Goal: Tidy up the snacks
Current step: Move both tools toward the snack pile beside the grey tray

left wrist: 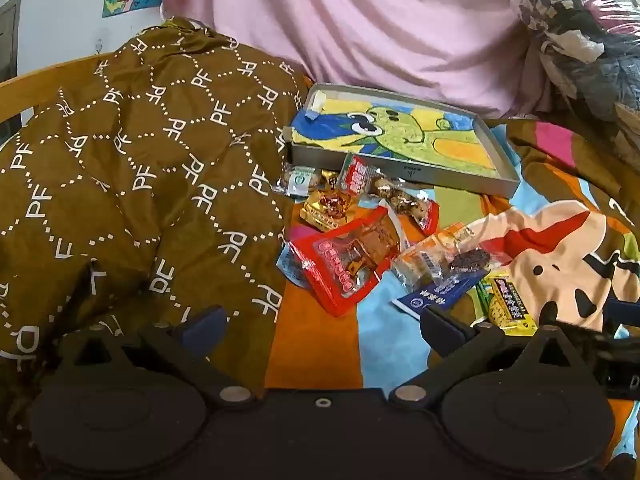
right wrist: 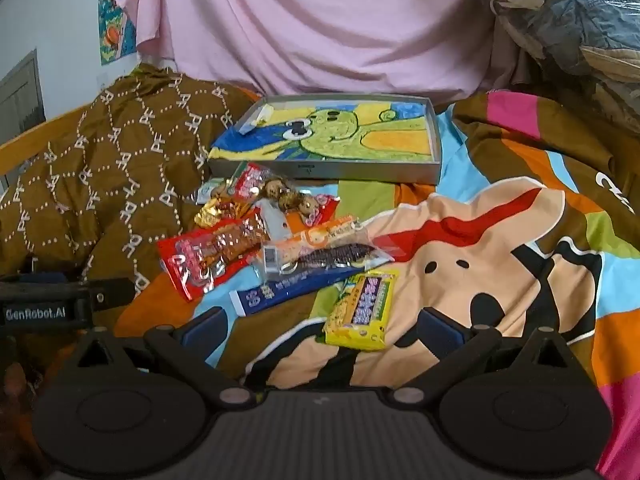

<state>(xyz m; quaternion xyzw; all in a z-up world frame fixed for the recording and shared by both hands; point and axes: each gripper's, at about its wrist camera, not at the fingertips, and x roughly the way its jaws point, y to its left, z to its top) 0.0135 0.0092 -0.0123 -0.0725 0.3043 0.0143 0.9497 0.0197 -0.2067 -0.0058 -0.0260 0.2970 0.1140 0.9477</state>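
surface: bedding printed with a cartoon dog [right wrist: 460, 264] was spread as the work surface, a brown patterned quilt [left wrist: 132, 168] bunched at its left and a pink sheet [right wrist: 320, 28] hung behind.
right gripper [right wrist: 320, 330]: fingers were seen spread wide with nothing between them, low over the bedding.
yellow packet [right wrist: 362, 308]: it was found nearest of all, lying flat just ahead of the right gripper and partly within its gap, apart from both finger pads.
left gripper [left wrist: 320, 326]: it was likewise held wide apart and empty, near the quilt's edge; the blue packet [left wrist: 436, 294] lay just ahead of its right finger.
snack pile: a red packet [left wrist: 348, 264], an orange-and-clear packet [left wrist: 440, 256] and a gold packet [left wrist: 326, 208] were seen overlapping in a loose heap beyond the grippers; smaller wrapped pieces lay behind them, too jumbled to be told apart.
tray [right wrist: 332, 170]: a shallow grey tray lined with a green cartoon picture was set past the heap, against the pink sheet; only a small pale item was seen in its far left corner.
step: no snack was yet gripped, so the first pick was judged to be in hand.
next move: a closing of the right fingers on the yellow packet's long sides would be called for, then a carry over the heap to the tray, presumed the destination.
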